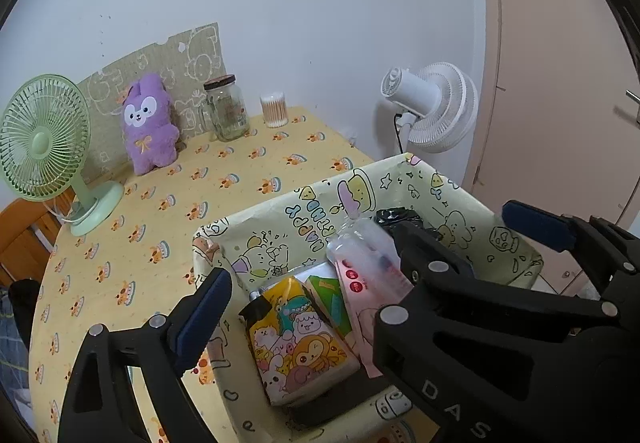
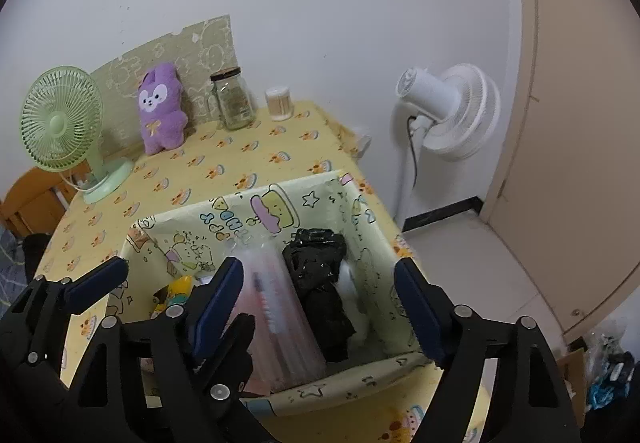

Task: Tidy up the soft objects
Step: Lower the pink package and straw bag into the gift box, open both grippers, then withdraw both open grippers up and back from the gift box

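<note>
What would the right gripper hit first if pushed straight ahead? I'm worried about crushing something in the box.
Most likely the black crumpled bag inside the patterned box: it lies between the open right gripper fingers. Depth is unclear, so the clear packet beside it could touch first.

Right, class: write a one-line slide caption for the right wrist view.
Open right gripper over a box holding a black bag; purple plush by the wall.

Cartoon-printed fabric bin [image 1: 224, 243] holds a tissue pack [image 1: 304, 347], clear pink pouch [image 1: 364, 263] and crumpled black bag [image 2: 320, 283].
</note>
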The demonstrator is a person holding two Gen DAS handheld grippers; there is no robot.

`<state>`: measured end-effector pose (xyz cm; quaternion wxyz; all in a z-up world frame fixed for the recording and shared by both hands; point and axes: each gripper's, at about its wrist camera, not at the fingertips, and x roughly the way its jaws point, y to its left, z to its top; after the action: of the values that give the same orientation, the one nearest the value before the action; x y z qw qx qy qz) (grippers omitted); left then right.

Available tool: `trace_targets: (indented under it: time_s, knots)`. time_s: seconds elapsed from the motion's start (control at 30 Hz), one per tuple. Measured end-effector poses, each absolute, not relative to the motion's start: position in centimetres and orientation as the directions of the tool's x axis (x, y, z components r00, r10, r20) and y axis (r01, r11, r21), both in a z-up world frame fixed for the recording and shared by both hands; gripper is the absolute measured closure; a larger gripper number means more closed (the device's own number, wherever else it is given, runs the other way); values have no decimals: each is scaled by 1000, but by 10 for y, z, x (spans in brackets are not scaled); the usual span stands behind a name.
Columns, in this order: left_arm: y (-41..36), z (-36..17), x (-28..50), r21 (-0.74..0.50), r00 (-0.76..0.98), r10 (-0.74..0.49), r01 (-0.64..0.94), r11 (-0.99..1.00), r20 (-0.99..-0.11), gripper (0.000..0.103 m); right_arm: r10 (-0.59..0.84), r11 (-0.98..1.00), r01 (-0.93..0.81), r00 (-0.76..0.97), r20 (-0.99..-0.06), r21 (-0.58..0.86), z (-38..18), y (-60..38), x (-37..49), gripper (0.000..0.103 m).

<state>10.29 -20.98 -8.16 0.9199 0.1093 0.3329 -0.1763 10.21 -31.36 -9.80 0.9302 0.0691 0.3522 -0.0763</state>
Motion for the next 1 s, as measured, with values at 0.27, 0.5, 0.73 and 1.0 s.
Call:
trace_targets:
  time_s: [0.27, 0.5, 0.73, 1.0]
  knots:
    - [-198, -66, 92, 58, 729, -274, 394, 917, -628, 8, -114, 982, 185, 772, -625, 49, -81, -304, 88, 19]
    - [-179, -51, 82, 60, 761, -256, 360, 931, -596, 8, -104, 985, 165, 795, -598, 48, -65, -287, 79, 18]
    - [-154, -36, 69, 65, 799, -229, 316, 946, -556, 8, -101, 989, 143, 822, -560, 32, -46, -262, 66, 14]
    - [-120, -20, 51, 67, 843, -176, 243, 968, -508, 2, -78, 995, 96, 855, -512, 9, -25, -228, 52, 9]
